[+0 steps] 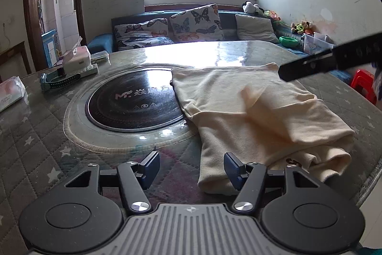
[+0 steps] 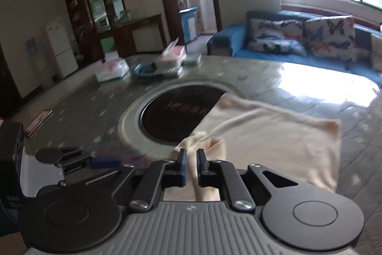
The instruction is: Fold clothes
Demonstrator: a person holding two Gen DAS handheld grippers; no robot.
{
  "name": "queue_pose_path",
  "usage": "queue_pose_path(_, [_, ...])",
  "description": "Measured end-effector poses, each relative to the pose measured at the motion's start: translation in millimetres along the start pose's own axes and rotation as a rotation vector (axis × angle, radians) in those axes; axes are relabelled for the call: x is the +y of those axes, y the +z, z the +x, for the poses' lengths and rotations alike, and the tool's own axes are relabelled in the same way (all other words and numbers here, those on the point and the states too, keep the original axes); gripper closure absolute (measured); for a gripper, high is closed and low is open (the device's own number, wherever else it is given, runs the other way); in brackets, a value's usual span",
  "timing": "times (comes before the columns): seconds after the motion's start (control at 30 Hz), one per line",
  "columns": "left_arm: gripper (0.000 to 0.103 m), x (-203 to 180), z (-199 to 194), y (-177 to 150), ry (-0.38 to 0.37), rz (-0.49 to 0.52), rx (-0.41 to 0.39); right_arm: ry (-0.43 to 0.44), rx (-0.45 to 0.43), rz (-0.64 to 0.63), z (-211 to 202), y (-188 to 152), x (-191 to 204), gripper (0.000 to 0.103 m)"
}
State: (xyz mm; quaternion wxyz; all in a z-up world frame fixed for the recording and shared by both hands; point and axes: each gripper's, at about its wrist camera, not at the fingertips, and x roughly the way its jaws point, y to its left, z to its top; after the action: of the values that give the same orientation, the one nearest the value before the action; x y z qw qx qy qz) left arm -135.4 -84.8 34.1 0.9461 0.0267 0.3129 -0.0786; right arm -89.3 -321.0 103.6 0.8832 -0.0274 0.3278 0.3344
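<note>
- I see one cream garment [image 1: 250, 111], partly folded, lying half over the right side of the round black hob [image 1: 133, 99] set in the table [image 1: 35, 135].
- It looks light, soft and limp; I judge a hem or a corner the best place to take hold.
- My right gripper [image 2: 190, 159] has its jaws almost together, a cloth fold between them; whether they pinch it I cannot tell.
- My left gripper [image 1: 192, 166] stands apart and empty, in front of the hob.
- Left of the hob I count two tissue packs.
</note>
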Motion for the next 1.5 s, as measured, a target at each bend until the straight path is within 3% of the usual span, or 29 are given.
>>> queue_pose_path(0.2, [0.042, -11, -3, 12, -0.031, 0.037, -0.040, -0.065, 0.004, -0.012, -19, -9, -16, 0.092])
queue_pose_path(0.37, [0.044, -33, 5, 23, -0.116, 0.081, -0.059, -0.183, 0.094, 0.018, -35, -37, -54, 0.092])
queue_pose_path(0.43, [0.050, -43, 11, 27, -0.151, 0.104, -0.055, -0.217, 0.131, 0.049, -37, -54, -69, 0.092])
queue_pose_path(0.6, [0.056, -61, 31, 33, -0.197, 0.149, -0.030, -0.247, 0.178, 0.131, -36, -84, -95, 0.092])
queue_pose_path(0.7, [0.059, -61, 40, 38, -0.213, 0.143, -0.009, -0.244, 0.176, 0.144, -38, -87, -103, 0.092])
queue_pose_path(0.93, [0.060, -59, 60, 45, -0.220, 0.127, 0.024, -0.202, 0.083, 0.109, -27, -58, -110, 0.092])
queue_pose_path(1.13, [0.059, -48, 75, 39, -0.214, 0.115, 0.062, -0.192, 0.113, 0.150, -1, -63, -127, 0.096])
queue_pose_path(1.3, [0.060, -48, 65, 39, -0.227, 0.148, 0.059, -0.188, 0.096, 0.095, -19, -58, -116, 0.092])
queue_pose_path(1.5, [0.058, -43, 44, 32, -0.223, 0.207, 0.057, -0.154, 0.153, 0.048, -30, -76, -96, 0.092])
